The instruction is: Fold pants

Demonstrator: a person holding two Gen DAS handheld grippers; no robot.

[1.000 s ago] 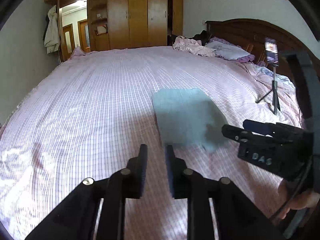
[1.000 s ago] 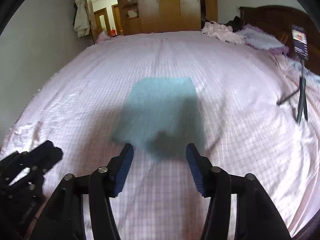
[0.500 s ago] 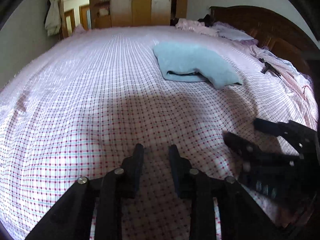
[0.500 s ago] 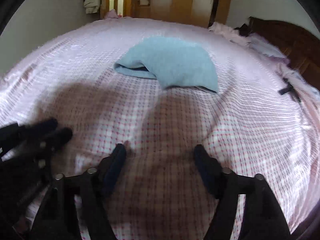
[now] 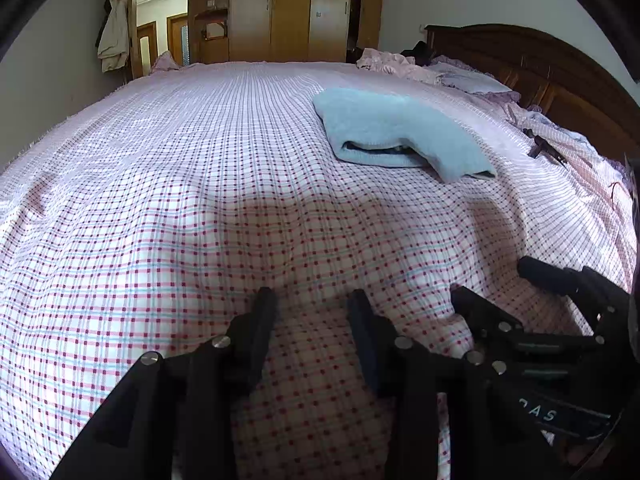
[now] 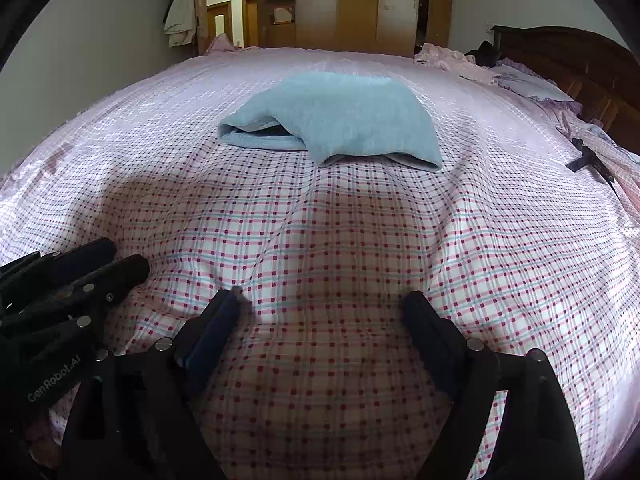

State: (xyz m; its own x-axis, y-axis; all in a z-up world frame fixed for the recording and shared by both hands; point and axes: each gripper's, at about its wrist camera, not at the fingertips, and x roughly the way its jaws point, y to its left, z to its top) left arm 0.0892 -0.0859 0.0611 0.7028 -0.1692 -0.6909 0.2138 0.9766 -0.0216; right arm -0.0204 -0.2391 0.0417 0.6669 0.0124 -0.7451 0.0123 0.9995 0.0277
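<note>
The light blue pants (image 5: 400, 132) lie folded into a compact bundle on the checked bedsheet (image 5: 200, 200), far from both grippers; they also show in the right wrist view (image 6: 340, 116). My left gripper (image 5: 314, 300) is open and empty, resting low on the sheet near the bed's front edge. My right gripper (image 6: 324, 300) is open wide and empty, also low on the sheet. The right gripper shows at the right of the left wrist view (image 5: 520, 304); the left gripper shows at the left of the right wrist view (image 6: 100, 264).
A dark wooden headboard (image 5: 540, 64) runs along the right. Pillows and crumpled pink bedding (image 5: 400, 64) lie at the far right corner. A black tripod (image 5: 544, 150) lies on the sheet at the right. Wooden wardrobes (image 5: 288, 8) and a doorway stand beyond the bed.
Both grippers have dropped from above the pants down to the sheet near the bed's front edge. The left gripper's jaws have opened wider. The folded pants have stayed in place.
</note>
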